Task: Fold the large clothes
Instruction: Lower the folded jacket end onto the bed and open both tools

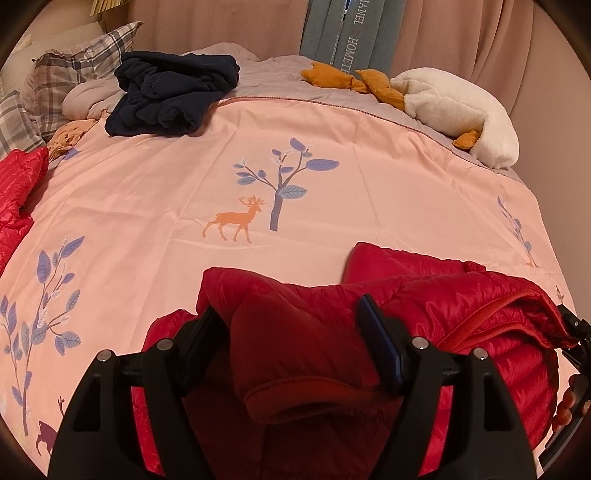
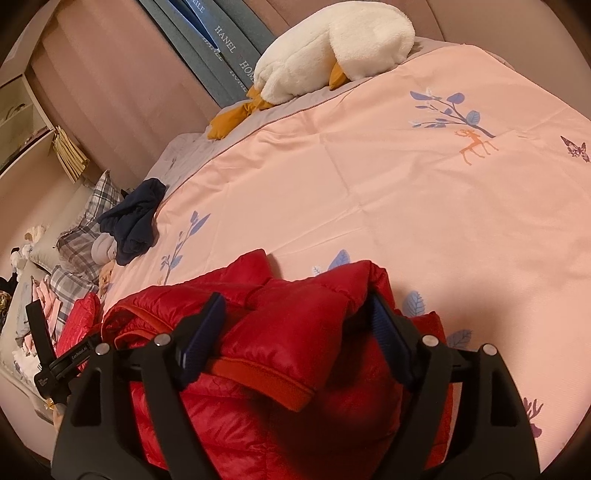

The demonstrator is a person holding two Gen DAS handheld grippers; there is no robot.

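The left gripper [image 1: 291, 332] is nearest in its own view, its fingers [image 1: 376, 343] spread wide with a thick fold of the red jacket [image 1: 461, 314] bulging up between them; the pads seem to press the fabric on both sides, though how firm the hold is I cannot tell. The right gripper [image 2: 295, 325] does the same in its view: wide fingers [image 2: 388, 332], a puffy fold and an orange-lined cuff of the jacket [image 2: 280, 332] filling the gap. The jacket lies bunched on the bed's pink cover [image 1: 147, 192], directly under and just beyond both sets of fingers.

Past the left fingers, ahead on the cover, a printed deer and tree [image 1: 273, 192] show. Far to their left lies another red garment [image 1: 14, 192], partly out of frame. Farther on, ahead and left, a dark blue garment [image 1: 170, 96] sits crumpled near plaid pillows [image 1: 74, 70]. Ahead and right of the left fingers, a white plush goose [image 1: 454, 110] with orange feet lies at the bed's far edge, with grey packages [image 1: 351, 29] leaning behind it against a curtain [image 1: 480, 37].
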